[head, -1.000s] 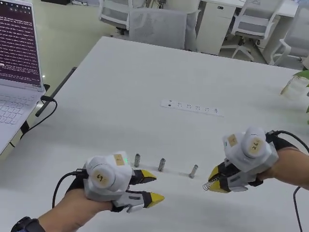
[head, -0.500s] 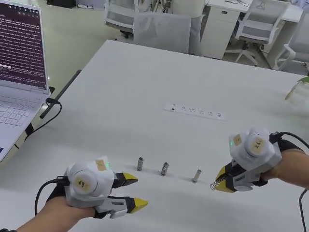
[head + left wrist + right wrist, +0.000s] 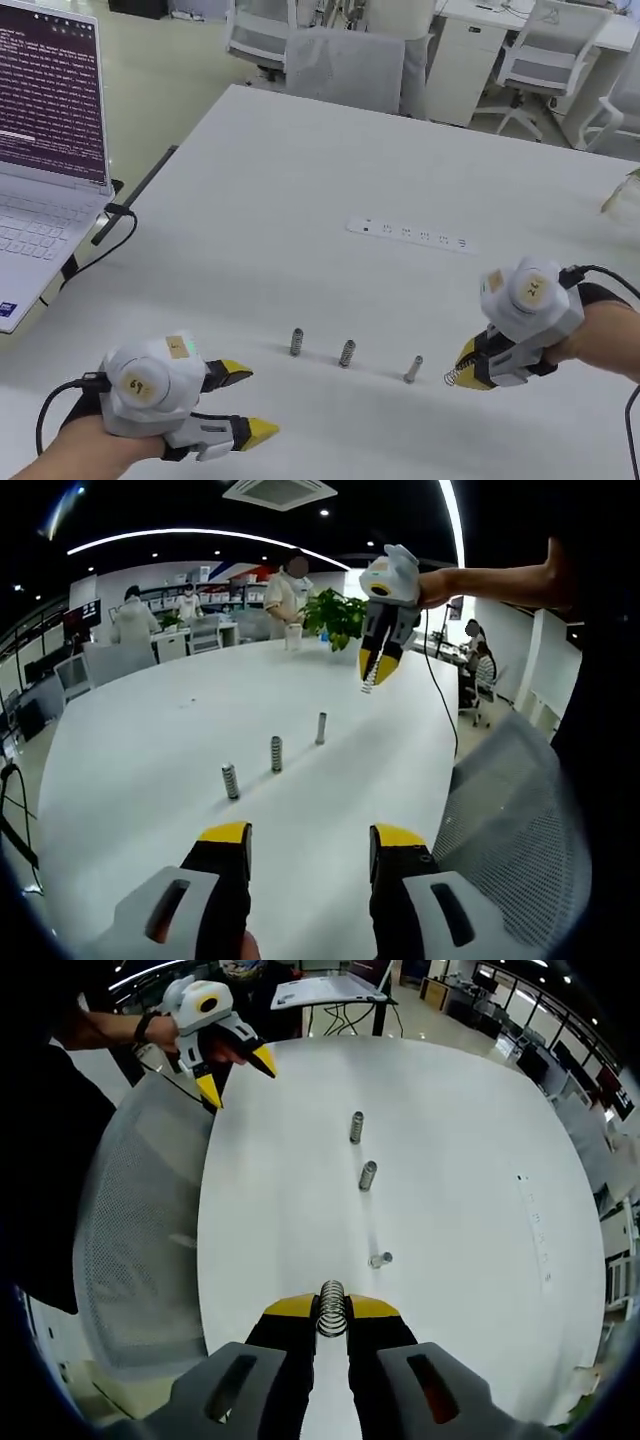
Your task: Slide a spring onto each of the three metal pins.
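Three metal pins stand in a row on the white table. The left pin [image 3: 297,342] and the middle pin [image 3: 347,353] each wear a spring; the right pin [image 3: 413,369] is bare. My right gripper [image 3: 464,377] is shut on a spring [image 3: 452,376], just right of the bare pin and slightly above the table. In the right gripper view the spring [image 3: 331,1307] points toward the bare pin [image 3: 380,1259]. My left gripper [image 3: 244,403] is open with nothing between its fingers, at the near left, away from the pins. In the left gripper view the pins [image 3: 274,753] lie ahead.
A white power strip [image 3: 408,233] lies across the table's middle. An open laptop [image 3: 45,180] sits at the far left with a black cable [image 3: 105,237] beside it. Office chairs [image 3: 350,68] stand past the far edge. People stand in the background of the left gripper view.
My left gripper has pulled back to the left, away from the pins. The right gripper with its spring has stayed close beside the bare pin. The head camera has shifted.
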Demonstrator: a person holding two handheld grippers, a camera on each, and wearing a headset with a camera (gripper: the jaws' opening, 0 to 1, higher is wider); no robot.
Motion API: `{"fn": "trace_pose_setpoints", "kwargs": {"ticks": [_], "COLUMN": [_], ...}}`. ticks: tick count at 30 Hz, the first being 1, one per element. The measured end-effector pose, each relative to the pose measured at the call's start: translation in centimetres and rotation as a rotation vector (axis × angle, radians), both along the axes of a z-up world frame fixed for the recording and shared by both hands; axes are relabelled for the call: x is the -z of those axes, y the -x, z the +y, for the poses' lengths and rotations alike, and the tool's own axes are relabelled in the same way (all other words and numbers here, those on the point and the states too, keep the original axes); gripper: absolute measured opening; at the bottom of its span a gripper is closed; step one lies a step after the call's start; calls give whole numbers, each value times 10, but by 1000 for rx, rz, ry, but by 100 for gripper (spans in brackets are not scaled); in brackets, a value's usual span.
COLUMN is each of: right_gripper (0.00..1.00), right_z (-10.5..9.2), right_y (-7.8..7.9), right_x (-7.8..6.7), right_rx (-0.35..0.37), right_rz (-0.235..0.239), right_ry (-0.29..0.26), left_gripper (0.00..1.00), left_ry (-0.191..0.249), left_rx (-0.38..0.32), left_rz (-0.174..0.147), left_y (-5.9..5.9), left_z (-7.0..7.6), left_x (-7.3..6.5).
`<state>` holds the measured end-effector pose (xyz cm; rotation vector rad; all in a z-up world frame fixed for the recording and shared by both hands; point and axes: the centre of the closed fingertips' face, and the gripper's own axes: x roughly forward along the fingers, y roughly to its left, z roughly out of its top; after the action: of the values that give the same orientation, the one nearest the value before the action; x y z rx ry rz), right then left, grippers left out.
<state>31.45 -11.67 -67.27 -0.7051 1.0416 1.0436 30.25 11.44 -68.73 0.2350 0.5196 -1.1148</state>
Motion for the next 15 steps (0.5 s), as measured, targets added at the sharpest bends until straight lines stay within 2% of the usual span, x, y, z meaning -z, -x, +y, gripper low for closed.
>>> {"fn": "trace_pose_setpoints", "kwargs": {"ticks": [15], "right_gripper": [8], "right_z": [-7], "right_y": [-17], "right_x": [9], "right_rx": [29], "right_rz": [14], "right_ry": [25], "left_gripper": [52], "left_ry": [-8], "left_rx": [-42], "left_rz": [9], "left_y": [-3], "left_z": [16], "left_x": [1]}}
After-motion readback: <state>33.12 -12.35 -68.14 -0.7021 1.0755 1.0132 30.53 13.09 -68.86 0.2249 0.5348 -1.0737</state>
